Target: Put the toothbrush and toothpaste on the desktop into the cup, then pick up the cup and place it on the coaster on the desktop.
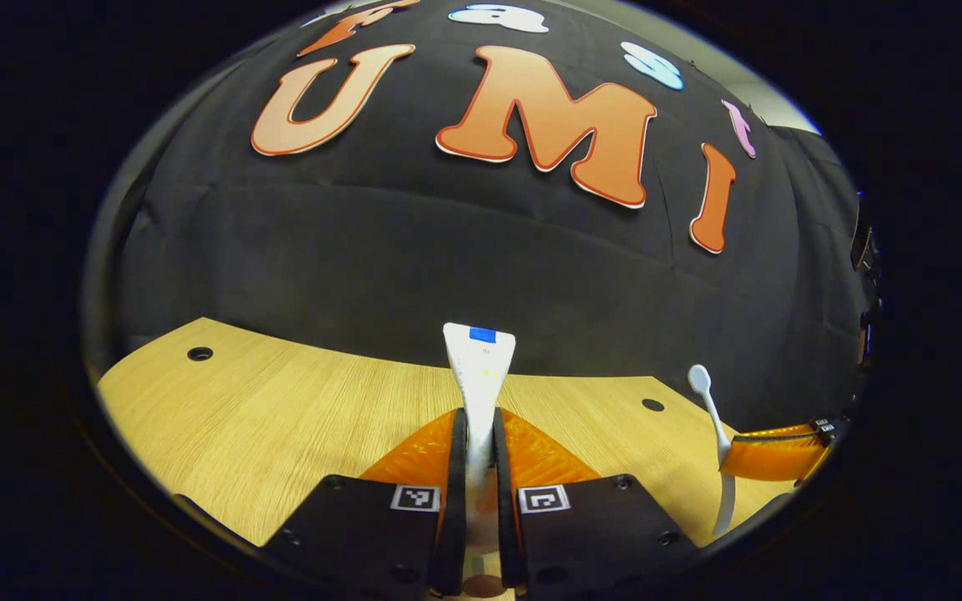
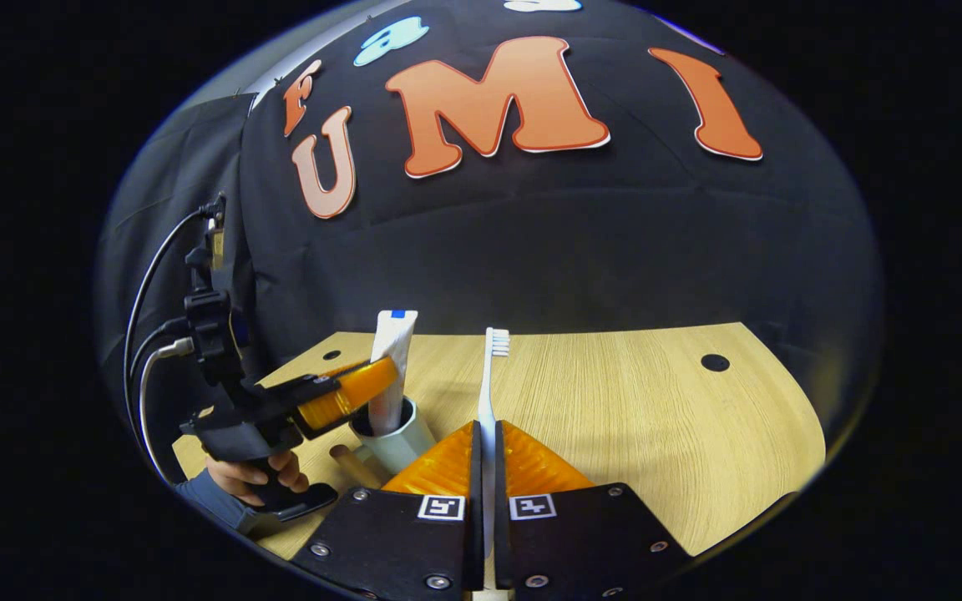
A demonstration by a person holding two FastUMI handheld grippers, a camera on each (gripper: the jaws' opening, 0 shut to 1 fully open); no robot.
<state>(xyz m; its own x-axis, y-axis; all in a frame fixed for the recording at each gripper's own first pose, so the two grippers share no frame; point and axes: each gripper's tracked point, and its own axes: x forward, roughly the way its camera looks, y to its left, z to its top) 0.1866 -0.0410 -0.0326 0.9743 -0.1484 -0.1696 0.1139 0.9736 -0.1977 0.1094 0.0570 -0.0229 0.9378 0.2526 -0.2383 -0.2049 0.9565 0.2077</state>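
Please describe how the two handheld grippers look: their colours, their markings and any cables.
Each gripper has two ribbed orange fingers on black plates with screws, and each plate carries a square black-and-white marker. In the right gripper view the left gripper shows a black body and handle, with black and white cables rising behind. The hand holding it wears a blue-grey sleeve.

in the right gripper view, the toothbrush [image 2: 488,392] stood upright between the right gripper [image 2: 487,467]'s fingers; left of it, the toothpaste [image 2: 389,367] stood in the cup [image 2: 397,438], clamped by the left gripper [image 2: 347,392], above the desktop [image 2: 656,417].
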